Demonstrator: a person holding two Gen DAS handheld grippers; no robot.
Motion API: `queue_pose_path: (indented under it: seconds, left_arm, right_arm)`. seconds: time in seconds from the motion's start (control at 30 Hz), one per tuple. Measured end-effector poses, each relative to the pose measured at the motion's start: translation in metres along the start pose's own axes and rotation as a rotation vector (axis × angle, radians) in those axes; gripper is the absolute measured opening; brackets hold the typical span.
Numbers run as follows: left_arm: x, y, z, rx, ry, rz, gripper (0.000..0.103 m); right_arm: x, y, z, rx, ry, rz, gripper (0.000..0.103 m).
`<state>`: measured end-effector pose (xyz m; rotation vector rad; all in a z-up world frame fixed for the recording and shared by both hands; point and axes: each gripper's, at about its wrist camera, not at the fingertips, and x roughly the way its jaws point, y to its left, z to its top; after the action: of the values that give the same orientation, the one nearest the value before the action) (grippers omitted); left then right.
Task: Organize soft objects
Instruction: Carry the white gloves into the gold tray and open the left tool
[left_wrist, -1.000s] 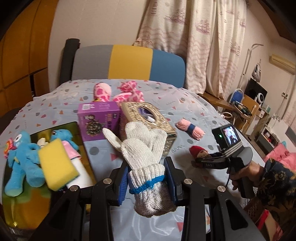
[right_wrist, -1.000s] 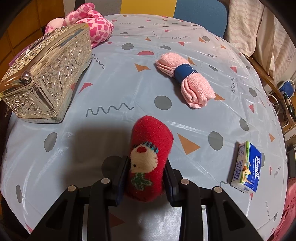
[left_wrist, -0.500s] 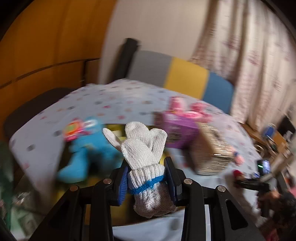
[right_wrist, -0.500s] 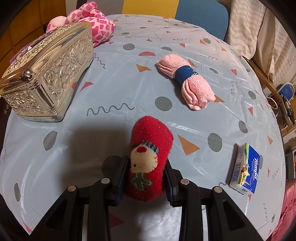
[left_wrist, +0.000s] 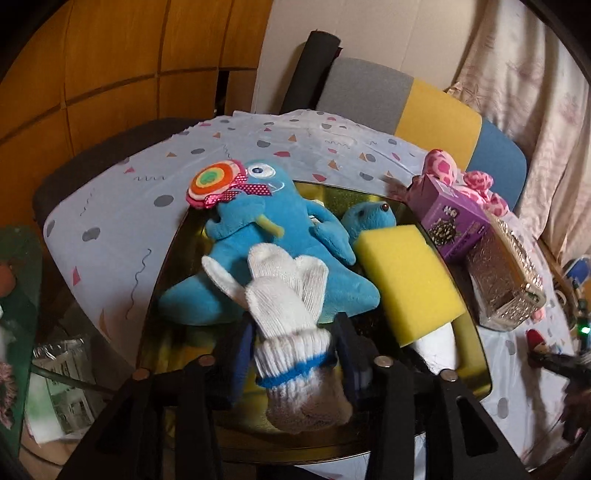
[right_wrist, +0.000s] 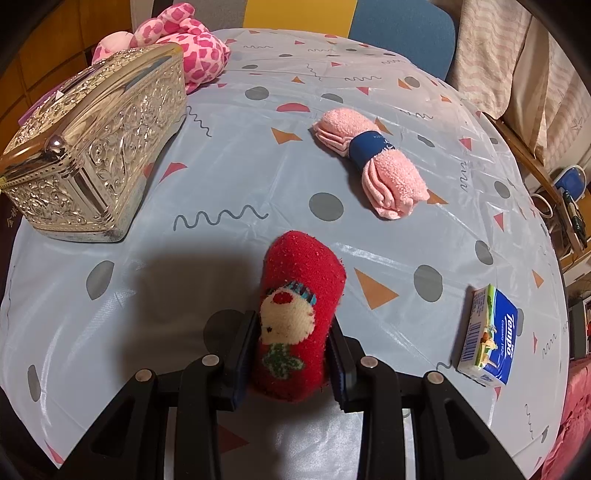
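Observation:
A white knit glove (left_wrist: 284, 295) with a blue cuff stripe stands between the jaws of my left gripper (left_wrist: 293, 332). The jaws are opening, and narrow gaps show beside the cuff. The glove hangs over a gold tray (left_wrist: 476, 369) that holds a big blue plush (left_wrist: 266, 229), a smaller blue plush (left_wrist: 369, 218) and a yellow sponge (left_wrist: 406, 280). My right gripper (right_wrist: 291, 332) is shut on a red sock (right_wrist: 299, 295) with a snowman face, low over the patterned tablecloth. A rolled pink sock pair (right_wrist: 373, 162) lies beyond it.
An ornate metal box (right_wrist: 96, 147) stands at the left, with a pink spotted plush (right_wrist: 184, 51) behind it. A purple box (left_wrist: 450, 221) sits by the tray. A tissue pack (right_wrist: 491, 336) lies near the table's right edge. A striped chair back (left_wrist: 436, 107) stands behind the table.
My left gripper swung left and down until it was over the gold tray, and its jaws have widened around the glove's cuff. The right gripper and red sock have not moved.

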<state>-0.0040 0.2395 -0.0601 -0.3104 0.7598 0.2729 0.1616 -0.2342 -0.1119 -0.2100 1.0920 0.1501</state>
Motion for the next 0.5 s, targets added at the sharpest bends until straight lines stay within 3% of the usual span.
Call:
queue_pose_path:
  seconds: [0.37, 0.5]
  left_arm:
    - [-0.024, -0.017, 0.002, 0.049, -0.068, 0.039, 0.062]
    - [-0.035, -0.033, 0.003, 0.066, -0.092, 0.014, 0.064]
  right_arm:
    - [0.0, 0.0, 0.0, -0.002, 0.0, -0.002, 0.033]
    - [0.0, 0.001, -0.001, -0.006, 0.0, -0.006, 0.033]
